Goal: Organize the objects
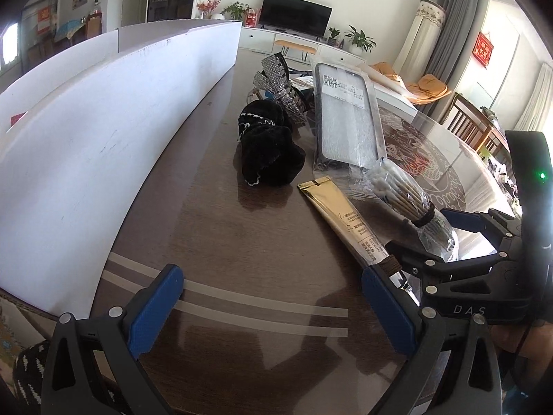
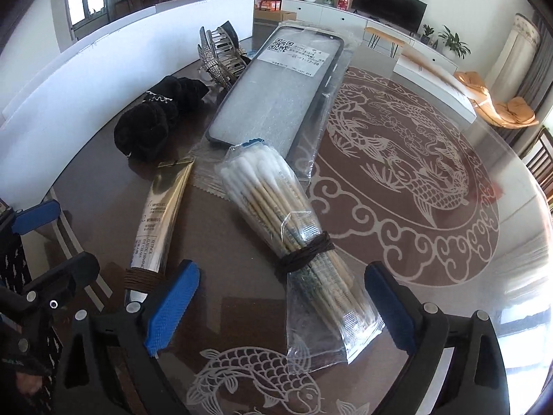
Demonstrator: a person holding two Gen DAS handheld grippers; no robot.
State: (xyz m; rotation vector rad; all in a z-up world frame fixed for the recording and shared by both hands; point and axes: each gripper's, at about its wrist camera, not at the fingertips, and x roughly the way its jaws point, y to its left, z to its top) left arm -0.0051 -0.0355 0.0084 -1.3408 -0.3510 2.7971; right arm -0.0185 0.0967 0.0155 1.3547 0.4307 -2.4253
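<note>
A bag of cotton swabs (image 2: 304,242) lies on the glass-topped table, its tail end between the open fingers of my right gripper (image 2: 281,307), which is not closed on it. It also shows in the left wrist view (image 1: 408,200). A gold tube (image 2: 162,214) lies to its left, also seen in the left wrist view (image 1: 342,221). A packaged phone case (image 2: 276,93), a black scrunchie (image 2: 155,121) and a rhinestone hair clip (image 2: 221,55) lie beyond. My left gripper (image 1: 273,307) is open and empty over bare table; the right gripper (image 1: 466,252) shows at its right.
A long white box wall (image 1: 103,131) runs along the left of the table. The table carries a round fish-pattern mat (image 2: 414,180) under glass. Chairs and living-room furniture stand beyond the table edge.
</note>
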